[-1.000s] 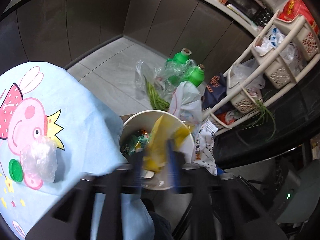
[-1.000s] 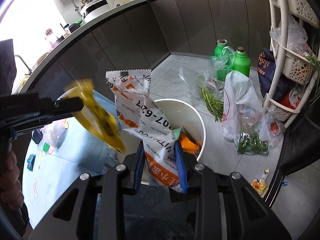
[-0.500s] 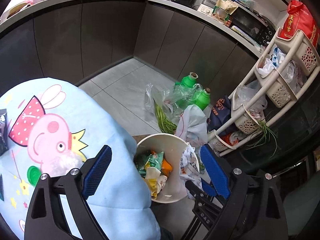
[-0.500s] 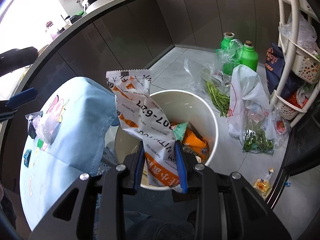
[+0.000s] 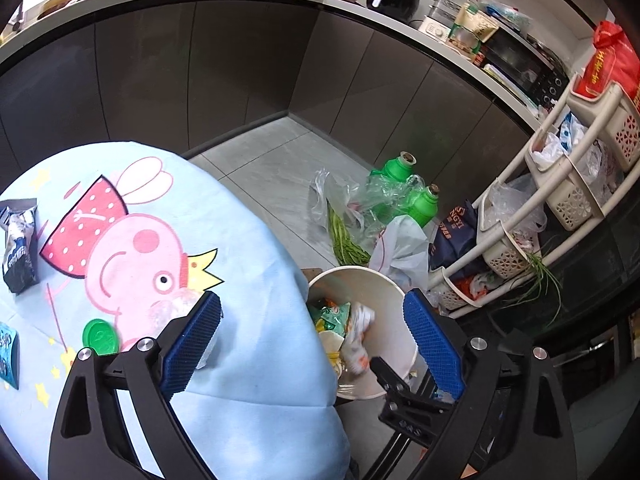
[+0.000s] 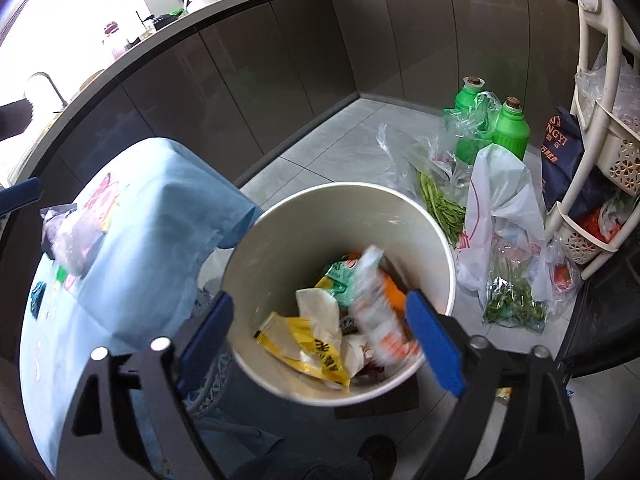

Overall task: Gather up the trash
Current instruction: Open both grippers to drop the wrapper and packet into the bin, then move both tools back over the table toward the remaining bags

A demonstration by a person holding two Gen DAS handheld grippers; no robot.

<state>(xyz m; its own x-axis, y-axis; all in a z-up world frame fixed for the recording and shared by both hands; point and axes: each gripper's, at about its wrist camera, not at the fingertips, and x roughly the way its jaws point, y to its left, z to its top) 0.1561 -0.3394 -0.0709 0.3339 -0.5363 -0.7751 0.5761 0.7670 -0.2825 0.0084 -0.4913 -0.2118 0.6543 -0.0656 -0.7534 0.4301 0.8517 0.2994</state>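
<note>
A white trash bucket (image 6: 436, 240) stands on the floor beside the table. Inside lie a yellow wrapper (image 6: 308, 340) and a white-and-orange snack bag (image 6: 376, 312), which looks blurred, among other wrappers. My right gripper (image 6: 320, 328) is open and empty, right above the bucket. My left gripper (image 5: 316, 336) is open and empty over the table's edge, with the bucket (image 5: 384, 292) to its right. On the table lie a clear plastic bag (image 5: 180, 304), a green cap (image 5: 100, 336) and a dark snack packet (image 5: 18, 248).
The table has a light blue cartoon cloth (image 5: 132, 248). Green bottles (image 6: 512, 128), plastic bags of vegetables (image 6: 500, 248) and a white basket rack (image 5: 560, 196) crowd the floor right of the bucket. Dark cabinets run along the back.
My right gripper opened and the white-and-orange snack bag dropped into the bucket. My left gripper let go of the yellow wrapper earlier and has pulled back over the table.
</note>
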